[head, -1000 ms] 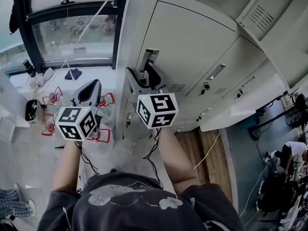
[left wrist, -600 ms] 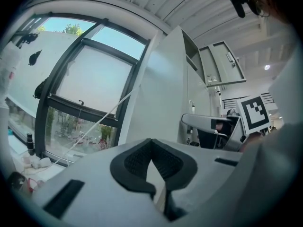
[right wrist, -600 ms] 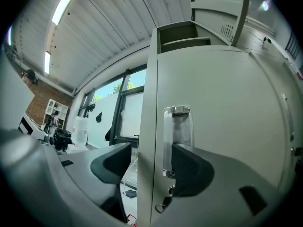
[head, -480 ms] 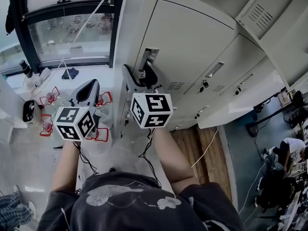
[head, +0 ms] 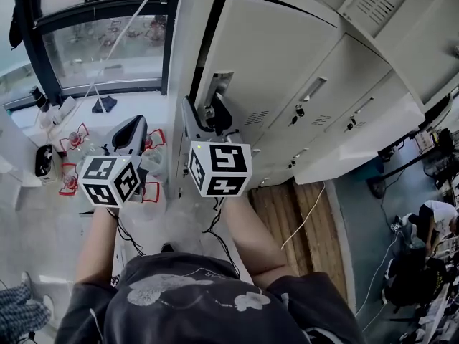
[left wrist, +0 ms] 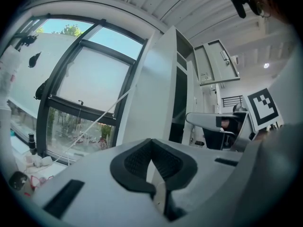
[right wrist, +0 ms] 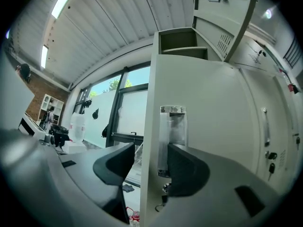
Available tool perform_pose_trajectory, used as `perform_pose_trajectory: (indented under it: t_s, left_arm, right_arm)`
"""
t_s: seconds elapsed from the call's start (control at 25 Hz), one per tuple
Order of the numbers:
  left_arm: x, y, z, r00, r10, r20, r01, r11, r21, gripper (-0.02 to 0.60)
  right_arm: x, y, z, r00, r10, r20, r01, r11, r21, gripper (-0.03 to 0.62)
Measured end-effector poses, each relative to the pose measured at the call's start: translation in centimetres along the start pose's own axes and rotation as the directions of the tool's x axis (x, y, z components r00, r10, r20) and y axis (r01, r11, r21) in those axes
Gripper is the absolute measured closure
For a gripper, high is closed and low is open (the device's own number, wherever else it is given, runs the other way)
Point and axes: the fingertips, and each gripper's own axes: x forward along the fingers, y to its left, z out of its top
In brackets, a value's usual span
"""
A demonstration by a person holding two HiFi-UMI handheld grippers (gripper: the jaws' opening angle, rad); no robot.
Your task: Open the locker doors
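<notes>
- Grippers: two, one in each of the person's hands, both pointing level at the locker bank. Each carries one marker cube, which makes two cubes.
- Left gripper (left wrist: 151, 148): clenched, black pads pressed together with nothing between them. It hangs in free air left of the lockers, in front of the window (head: 107, 52).
- Right gripper (right wrist: 150, 150): jaws apart, having just been closing. They straddle the free edge of the locker door (head: 280, 63). The left jaw stands just clear of that edge. The right jaw lies on the door face at the handle (right wrist: 173, 126).
- Door fronts at gripper height: three, side by side. These are the locker door at the left end, a second door (head: 344, 67) and a third door (head: 391, 110).
- Upper door (right wrist: 222, 18): one, swung wide open above the locker door, exposing one bare compartment.
- Locker door, location: the leftmost column of the bank, next to the window.
- Locker door, state: slightly ajar. A dark gap runs along its top and left edges.
- Locker door, appearance: flat, pale grey sheet metal with a small vent grille low on its face.
- Handle: one, a tall narrow recess of bright metal close to the free edge.
</notes>
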Motion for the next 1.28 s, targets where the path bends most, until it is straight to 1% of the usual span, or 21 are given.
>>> perform_pose_trajectory:
  t_s: [0.16, 0.36, 0.44, 0.56, 0.8, 1.04, 1.28]
  left_arm:
    - [-0.5, -1.9, -0.2, 1.0, -0.007, 0.001, 0.007, 1.0, 0.0, 0.574]
    - [-1.6, -4.3, -0.5, 1.0, -0.01, -0.003, 0.01, 1.0, 0.0, 0.574]
    - [-2.1, -5.1, -0.6, 1.0, -0.006, -0.004, 0.006, 1.0, -0.001, 0.574]
    - [-3.0, -6.2, -0.7, 1.0, 0.003, -0.007, -0.003, 1.0, -0.012, 0.574]
    - [-4.4, -8.7, -0.8, 1.0, 0.01, -0.016, -0.01, 1.0, 0.003, 0.574]
    - [-5.9, -10.3, -1.0, 1.0, 0.018, -0.023, -0.017, 1.0, 0.011, 0.572]
    - [-6.1, -12.4, -1.4, 1.0, 0.007, -0.03, -0.007, 1.0, 0.021, 0.572]
  right_arm:
    - [-1.8, -0.1, 0.1, 1.0, -0.011, -0.017, 0.011, 1.0, 0.001, 0.367]
    - [-3.8, -0.8, -0.3, 0.998, -0.019, -0.051, 0.021, 0.999, 0.025, 0.413]
    - [-4.5, -1.1, -0.3, 0.998, -0.025, -0.062, 0.027, 0.999, 0.032, 0.424]
    - [-5.3, -1.6, -0.3, 0.996, -0.027, -0.089, 0.031, 0.998, 0.046, 0.457]
    - [-6.7, -2.1, -0.1, 0.994, 0.0, -0.108, 0.009, 0.997, 0.08, 0.459]
    - [-8.8, -2.4, 0.1, 0.992, 0.056, -0.114, -0.042, 0.992, 0.12, 0.457]
    - [-10.8, -3.1, 0.1, 0.988, 0.101, -0.114, -0.088, 0.989, 0.116, 0.456]
